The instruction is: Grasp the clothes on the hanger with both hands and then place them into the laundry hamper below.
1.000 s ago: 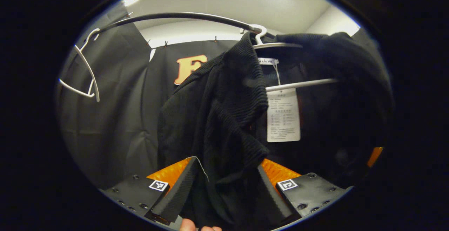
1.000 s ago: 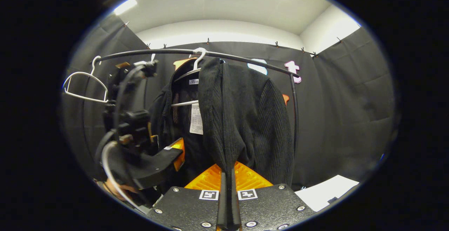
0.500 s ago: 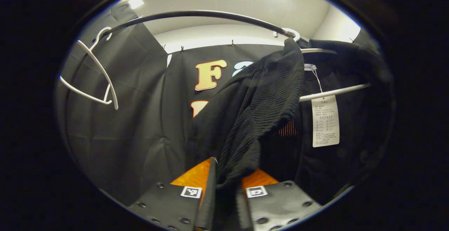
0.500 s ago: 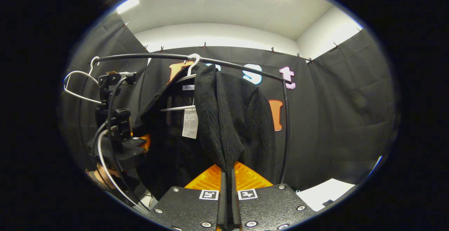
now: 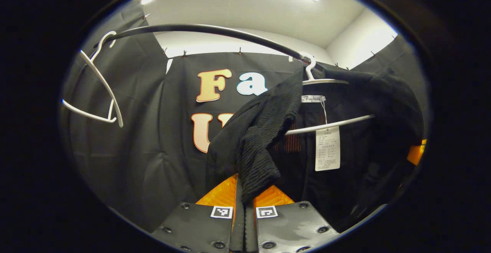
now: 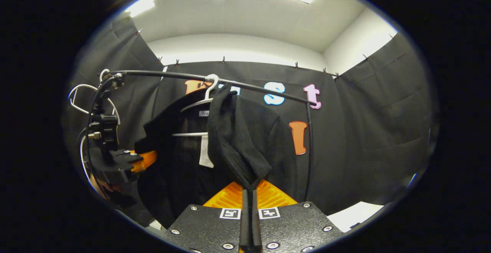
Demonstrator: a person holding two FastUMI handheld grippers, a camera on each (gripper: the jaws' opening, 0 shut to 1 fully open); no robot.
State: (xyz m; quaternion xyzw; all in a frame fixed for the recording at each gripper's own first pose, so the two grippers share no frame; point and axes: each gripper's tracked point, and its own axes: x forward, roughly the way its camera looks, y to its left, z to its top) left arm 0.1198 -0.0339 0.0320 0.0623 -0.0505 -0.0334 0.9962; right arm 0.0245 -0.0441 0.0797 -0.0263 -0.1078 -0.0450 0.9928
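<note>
black ribbed knit sweater (image 5: 268, 130) hangs on a white plastic hanger (image 5: 330, 124) off the black curved metal rail (image 5: 199, 30), right of centre in the left gripper view. neck label (image 5: 312, 98) has script writing, too small to make out imo. white paper swing tag (image 5: 327, 148) dangles under the hanger bar w/ tiny print, can't make it out.

left gripper (image 5: 244, 203) at bottom centre, fingers pressed together w/ a fold of the sweater's front edge pinched between. an empty white wire-shaped hanger (image 5: 96, 88) sits upper left.

right gripper view: right gripper (image 6: 250, 203) bottom centre, also clamped on a sweater fold (image 6: 238, 145). the left gripper's body (image 6: 115, 157) shows at the left edge, plus a white sheet (image 6: 355, 214) lower right.
</note>
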